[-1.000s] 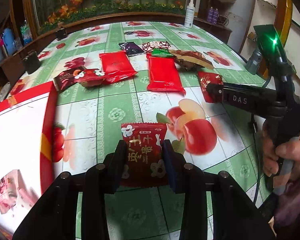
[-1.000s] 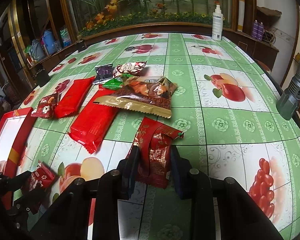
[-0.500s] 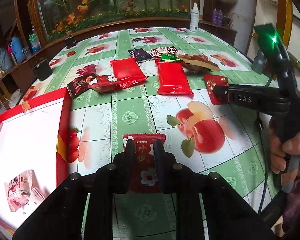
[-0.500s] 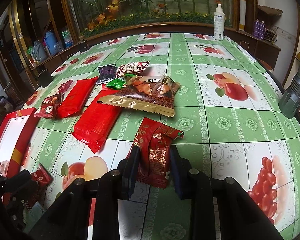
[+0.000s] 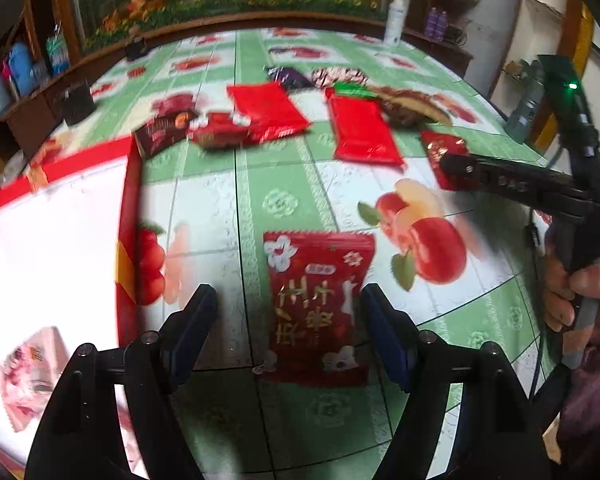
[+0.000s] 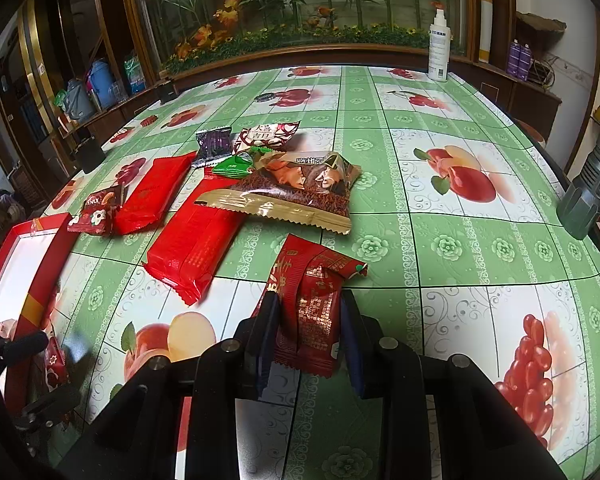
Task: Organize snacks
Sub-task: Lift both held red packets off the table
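My left gripper (image 5: 286, 308) is open. A small red snack packet with white flowers (image 5: 318, 300) lies flat on the table between its fingers, touching neither. The red box with a white inside (image 5: 126, 208) lies just left of it and holds a pink packet (image 5: 30, 376). My right gripper (image 6: 306, 332) is shut on a crumpled red and gold snack packet (image 6: 312, 300); it also shows in the left wrist view (image 5: 444, 152), at the tip of that gripper.
Several more snacks lie further back: two long red packs (image 6: 194, 244) (image 6: 152, 192), a brown and gold bag (image 6: 296, 192), small dark, green and purple packets. A spray bottle (image 6: 438, 48) stands at the far edge. A grey cylinder (image 6: 592, 184) stands at the right edge.
My left gripper has opened and let go of the flowered red packet, which now lies flat on the table. The right gripper keeps its hold and has barely moved.
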The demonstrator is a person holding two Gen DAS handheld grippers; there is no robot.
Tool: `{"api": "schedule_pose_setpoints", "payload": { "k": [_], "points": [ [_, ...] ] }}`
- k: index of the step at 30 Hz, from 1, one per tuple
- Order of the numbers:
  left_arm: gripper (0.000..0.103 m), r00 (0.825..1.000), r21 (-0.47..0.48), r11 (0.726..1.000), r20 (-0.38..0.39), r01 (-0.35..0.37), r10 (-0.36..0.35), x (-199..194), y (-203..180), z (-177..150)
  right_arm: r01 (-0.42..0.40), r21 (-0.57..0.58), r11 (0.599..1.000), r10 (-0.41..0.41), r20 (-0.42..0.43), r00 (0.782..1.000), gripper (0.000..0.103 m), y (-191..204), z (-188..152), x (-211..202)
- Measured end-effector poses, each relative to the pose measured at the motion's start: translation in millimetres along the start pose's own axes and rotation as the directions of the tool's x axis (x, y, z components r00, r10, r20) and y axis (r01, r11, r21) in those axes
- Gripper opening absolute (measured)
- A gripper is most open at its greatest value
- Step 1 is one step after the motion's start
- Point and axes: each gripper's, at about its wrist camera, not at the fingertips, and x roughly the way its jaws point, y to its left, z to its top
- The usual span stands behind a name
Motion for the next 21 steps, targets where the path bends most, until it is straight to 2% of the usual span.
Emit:
{"api": "schedule_pose_setpoints", "payload": {
  "k": [1,3,5,7,10,15,21],
  "points": [
    [0.074,1.000,0.013,1.000,0.009,-0.017,0.017,0,-2,-1,0.001,-0.001,1.000,-0.001,0.000,1.000,0.032,0,0,0],
    [0.074,1.000,0.024,1.000,0.010,-0.007,0.007,0,-5,-1,0.002,-0.002,1.000,-0.002,0.000,1.000,0.032,0,0,0],
    [0.067,0.999,0.034,0.999,0.018,-0.031,0.030,-1,-8,0,0.002,-0.002,1.000,-0.002,0.000,1.000,0.032,1,0,0],
    [0.041,0.999,0.037,0.999,0.033,-0.016,0.015,-3,-9,0,0.000,-0.001,1.000,0.000,0.000,1.000,0.031,0,0,0],
    [0.036,0.999,0.045,0.999,0.035,-0.009,0.007,-3,-11,0,-0.005,0.000,1.000,0.005,0.001,1.000,0.031,0,0,0],
    [0.034,0.999,0.024,0.999,0.038,0.026,-0.027,-8,-12,-1,-0.021,0.001,1.000,0.021,0.005,1.000,0.029,0,-1,-1],
    [0.033,0.995,0.017,0.998,0.088,0.053,-0.054,-26,-12,3,-0.050,-0.028,0.998,0.051,0.038,0.998,0.025,7,-1,-8]
  ]
}}
